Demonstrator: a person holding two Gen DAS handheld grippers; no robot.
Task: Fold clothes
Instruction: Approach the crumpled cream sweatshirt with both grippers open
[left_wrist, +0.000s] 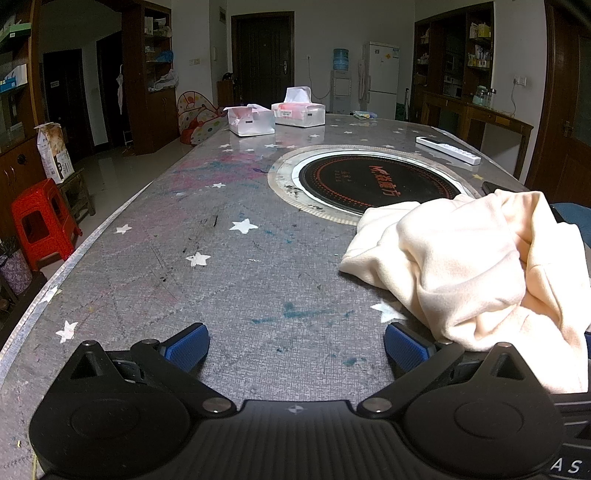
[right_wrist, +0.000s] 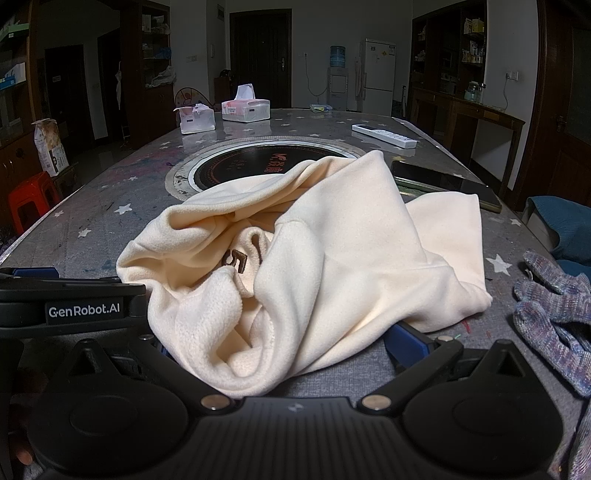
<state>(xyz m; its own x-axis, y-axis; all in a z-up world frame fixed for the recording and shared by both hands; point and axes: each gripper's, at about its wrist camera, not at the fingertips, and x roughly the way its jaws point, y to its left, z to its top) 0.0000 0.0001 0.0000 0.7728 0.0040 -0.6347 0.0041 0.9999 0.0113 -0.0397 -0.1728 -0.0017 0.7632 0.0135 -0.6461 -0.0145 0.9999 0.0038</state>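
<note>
A cream fleece garment (right_wrist: 314, 251) with brown lettering lies crumpled on the grey star-patterned table (left_wrist: 221, 280). In the left wrist view it (left_wrist: 469, 269) sits to the right of my left gripper (left_wrist: 295, 347), which is open and empty, low over bare table, its right finger beside the cloth's edge. My right gripper (right_wrist: 291, 350) is open, its blue fingers (right_wrist: 406, 341) spread wide on either side of the garment's near fold, which drapes between them and hides the left pad. The left gripper's body (right_wrist: 74, 306) shows at the left of the right wrist view.
A round black induction cooktop (left_wrist: 373, 181) is set in the table's middle. Two tissue packs (left_wrist: 277, 110), a white power strip (left_wrist: 448, 149) and a dark phone (right_wrist: 443, 181) lie beyond. Knitted gloves (right_wrist: 554, 314) lie at right. A red stool (left_wrist: 40, 221) stands at left.
</note>
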